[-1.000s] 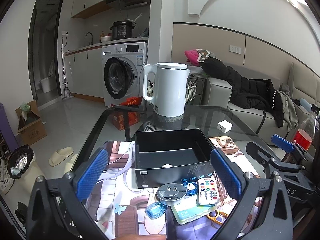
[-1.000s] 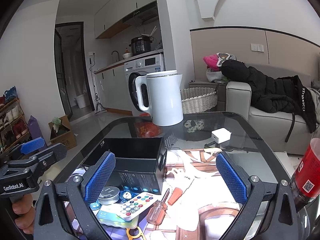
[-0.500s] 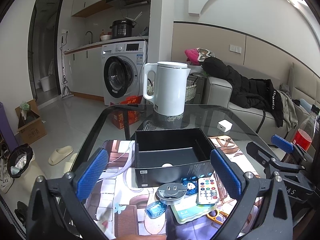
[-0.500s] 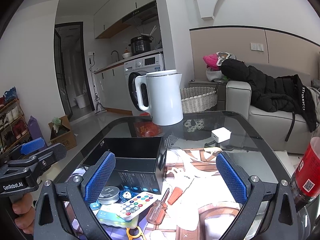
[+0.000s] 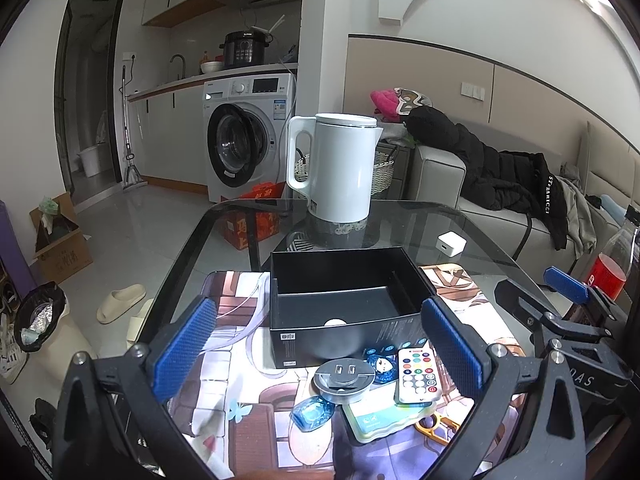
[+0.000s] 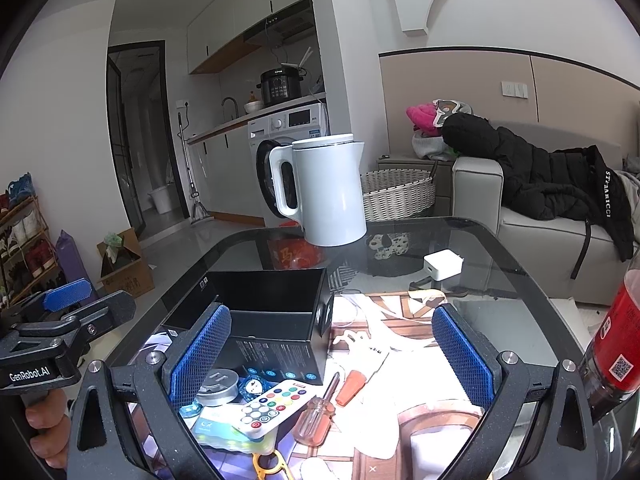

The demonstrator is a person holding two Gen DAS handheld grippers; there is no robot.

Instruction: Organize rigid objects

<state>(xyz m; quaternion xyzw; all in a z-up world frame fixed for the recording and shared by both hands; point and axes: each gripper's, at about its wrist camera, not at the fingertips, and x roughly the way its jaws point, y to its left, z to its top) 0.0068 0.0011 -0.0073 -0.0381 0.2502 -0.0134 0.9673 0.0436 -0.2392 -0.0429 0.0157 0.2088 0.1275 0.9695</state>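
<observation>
An open black box (image 5: 344, 300) stands on a patterned mat on the glass table; it also shows in the right wrist view (image 6: 272, 320). In front of it lie a white remote with coloured buttons (image 5: 416, 374) (image 6: 270, 408), a round grey plug adapter (image 5: 344, 376) (image 6: 218, 386), small blue trinkets (image 5: 312, 408) and a pale green card case (image 5: 384, 420). A screwdriver with a clear orange handle (image 6: 316, 412) lies to the right. My left gripper (image 5: 316, 344) is open and empty above the items. My right gripper (image 6: 328, 360) is open and empty.
A white kettle (image 5: 340, 168) stands at the table's far side, and a white charger cube (image 5: 452, 244) to its right. A red-labelled bottle (image 6: 616, 344) stands at the right edge. A yellow ring tool (image 6: 268, 466) lies near the front. The glass table edge (image 5: 192, 240) curves on the left.
</observation>
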